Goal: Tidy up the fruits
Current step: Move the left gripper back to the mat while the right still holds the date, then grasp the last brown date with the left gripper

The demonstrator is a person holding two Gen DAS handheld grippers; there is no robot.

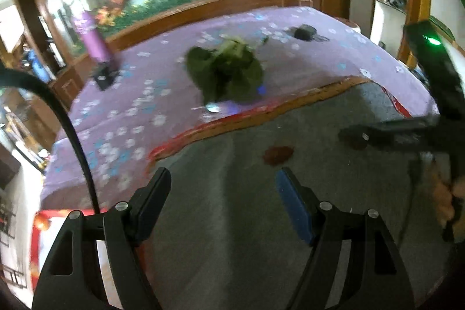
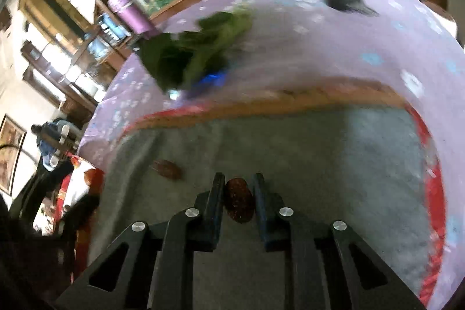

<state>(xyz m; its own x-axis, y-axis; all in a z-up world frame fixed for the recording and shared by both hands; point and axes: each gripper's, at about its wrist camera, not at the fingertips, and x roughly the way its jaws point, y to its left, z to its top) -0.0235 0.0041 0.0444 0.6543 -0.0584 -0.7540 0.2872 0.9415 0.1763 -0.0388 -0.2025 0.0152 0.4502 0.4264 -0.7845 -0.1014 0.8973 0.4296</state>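
- purple flowered bedsheet [image 1: 122,112] covers a bed with a wooden headboard under a garden mural; a grey mat [image 2: 290,141] with a red and orange edge lies on the near part of the bed.
- right gripper [image 2: 239,201] points down at the mat, its jaws drawn narrow around a dark reddish-brown fruit [image 2: 239,204]; the pads appear to press on both its sides, so it reads as held.
- left gripper [image 1: 223,205] hangs above the mat with its jaws wide and nothing between them; the blue pad on one finger is bare.
- a second reddish fruit [image 1: 277,154] lies loose on the mat ahead of the left gripper, apart from its fingers; in the right wrist view it sits to the left of the held one.
- farther out, a bunch of green leaves [image 1: 225,71] rests on the sheet just past the mat's edge, with a blurred blue and shiny item at its base that cannot be identified.
- a dark object [image 1: 303,32] lies beyond it, and a purple bottle [image 1: 93,38] stands near the headboard.
- likely risk: the held fruit is small and rounded, gripped near the fingertips, so a fast swing or tilt could let it slip out and roll across the soft mat.
- squeezing harder to prevent that could bruise it.
- both views are smeared, so judging the loose fruit's exact spot is uncertain.
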